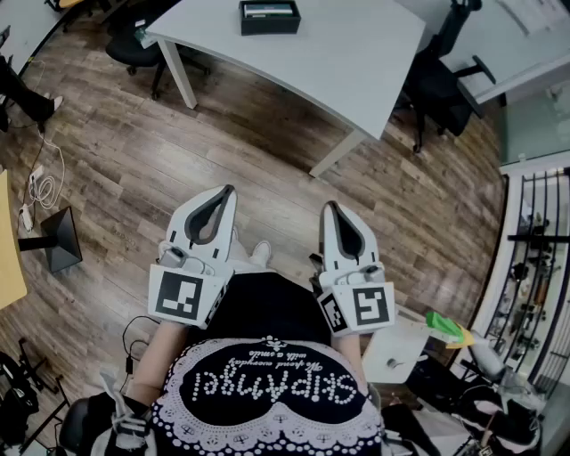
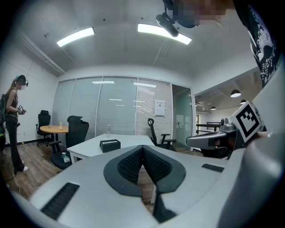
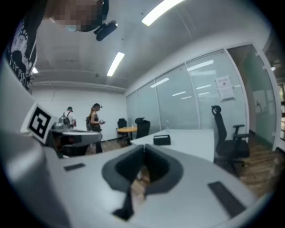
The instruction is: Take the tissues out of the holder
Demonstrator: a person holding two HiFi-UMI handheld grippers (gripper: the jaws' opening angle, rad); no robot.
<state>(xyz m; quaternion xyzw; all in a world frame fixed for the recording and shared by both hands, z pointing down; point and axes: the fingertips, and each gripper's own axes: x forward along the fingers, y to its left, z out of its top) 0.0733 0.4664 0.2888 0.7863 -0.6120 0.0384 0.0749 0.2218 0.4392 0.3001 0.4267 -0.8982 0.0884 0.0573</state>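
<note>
- Wood-plank floor (image 1: 134, 151) across the head view, with a white table (image 1: 356, 62) at upper centre. Black tissue holder (image 1: 269, 16) on the table at the frame's top edge, well apart from both claws.
- Left gripper (image 1: 228, 191) and right gripper (image 1: 329, 206) side by side at mid-frame, aimed toward the table. Bare floor between them and its near edge.
- One office chair (image 1: 134, 46) at the table's upper left, a second chair (image 1: 438, 85) at its right. Dark floor stand (image 1: 59, 239) at the left edge, black metal rack (image 1: 537, 233) at the right.
- Left gripper view: jaws pressed together, nothing between. Holder on the table just above and left of the tips. Standing person (image 2: 12, 120) far left, beside a round wooden table (image 2: 53, 129).
- Right gripper view: jaws closed tip to tip, empty. Holder just above and right of the tips, open tabletop around it, a chair at right.
</note>
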